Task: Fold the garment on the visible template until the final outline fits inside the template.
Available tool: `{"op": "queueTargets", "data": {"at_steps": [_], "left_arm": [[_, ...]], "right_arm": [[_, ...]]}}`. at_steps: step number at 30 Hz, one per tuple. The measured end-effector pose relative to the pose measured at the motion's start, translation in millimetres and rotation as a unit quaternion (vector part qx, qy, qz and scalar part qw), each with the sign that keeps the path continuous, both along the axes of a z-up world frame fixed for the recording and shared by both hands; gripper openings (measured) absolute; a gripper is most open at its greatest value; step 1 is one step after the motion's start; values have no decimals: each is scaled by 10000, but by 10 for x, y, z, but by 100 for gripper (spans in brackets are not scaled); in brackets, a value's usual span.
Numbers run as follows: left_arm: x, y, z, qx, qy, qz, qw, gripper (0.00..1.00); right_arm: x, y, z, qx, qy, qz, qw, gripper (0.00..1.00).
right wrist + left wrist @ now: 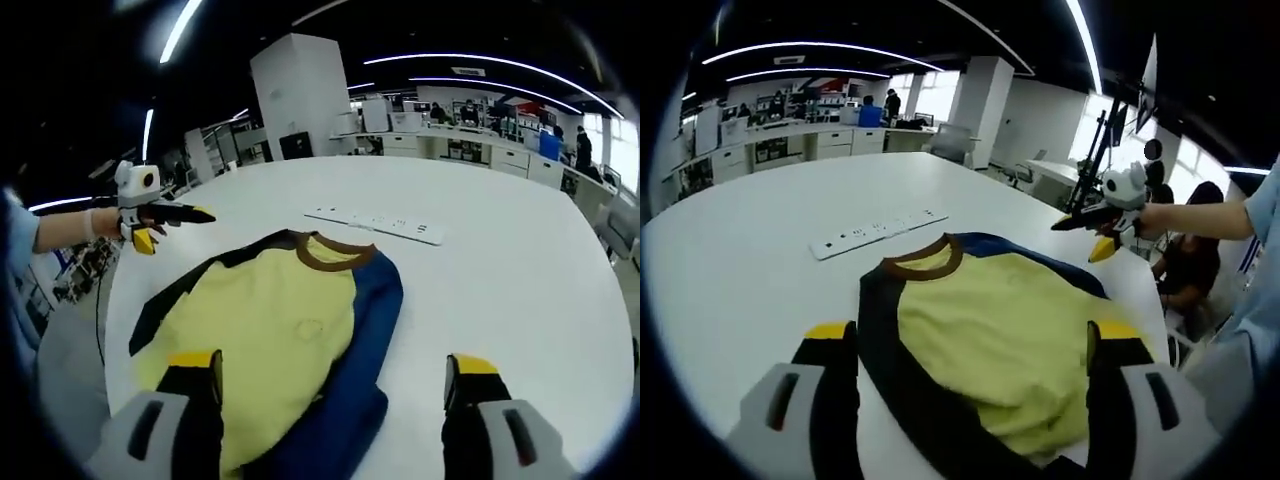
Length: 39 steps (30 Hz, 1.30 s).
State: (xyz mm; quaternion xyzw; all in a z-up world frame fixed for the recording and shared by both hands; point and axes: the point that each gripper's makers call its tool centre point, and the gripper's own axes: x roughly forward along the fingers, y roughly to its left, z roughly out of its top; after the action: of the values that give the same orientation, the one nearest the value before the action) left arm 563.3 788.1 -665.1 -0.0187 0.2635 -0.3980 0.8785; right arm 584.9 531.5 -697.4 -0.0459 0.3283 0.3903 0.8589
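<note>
I had both claws up off the table, and the fold was only partly made. My left gripper (970, 350) stood wide open with nothing between its jaws; the yellow shirt (990, 340) lay just ahead of and between them, brown collar (925, 262) pointing away from me. My right gripper (330, 375) was likewise spread open and empty, the shirt lying ahead and mostly off toward its left jaw, with the navy sleeve (375, 300) running down the gap between the jaws.

In the right gripper view my left gripper (165, 215) hung in the air beyond the shirt's far side, jaws drawn close together, holding nothing I could see.

I judged the sleeves were already tucked in along the sides and the body still long. Next, I reckoned, came pinching the hem and carrying it toward the collar. I couldn't make out any template outline on the white table (760, 290).

A white power strip (875, 232) sat past the collar. No readable writing or brand anywhere.
</note>
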Motion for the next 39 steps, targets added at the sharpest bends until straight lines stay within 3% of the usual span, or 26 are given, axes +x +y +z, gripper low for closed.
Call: {"op": "queueTargets", "data": {"at_steps": [9, 18, 24, 30, 35, 39], "left_arm": [[-434, 184, 92, -123, -29, 244, 9996, 89], [-799, 294, 11, -141, 52, 419, 9990, 87], [-905, 272, 39, -215, 45, 439, 9988, 86], [-920, 246, 60, -285, 53, 465, 9985, 84], [-930, 220, 86, -372, 8, 449, 9983, 83], [-934, 217, 84, -436, 28, 492, 9978, 82]], "right_arm": [[-385, -192, -9, 24, 57, -145, 9999, 89], [-837, -405, -129, 143, 209, -420, 9988, 86], [-985, -464, -170, 194, 281, -525, 9980, 84], [-989, -491, -163, 249, 280, -638, 9973, 82], [-989, -528, -177, 279, 305, -731, 9965, 70], [-1079, -465, -189, 391, 394, -640, 9964, 51]]}}
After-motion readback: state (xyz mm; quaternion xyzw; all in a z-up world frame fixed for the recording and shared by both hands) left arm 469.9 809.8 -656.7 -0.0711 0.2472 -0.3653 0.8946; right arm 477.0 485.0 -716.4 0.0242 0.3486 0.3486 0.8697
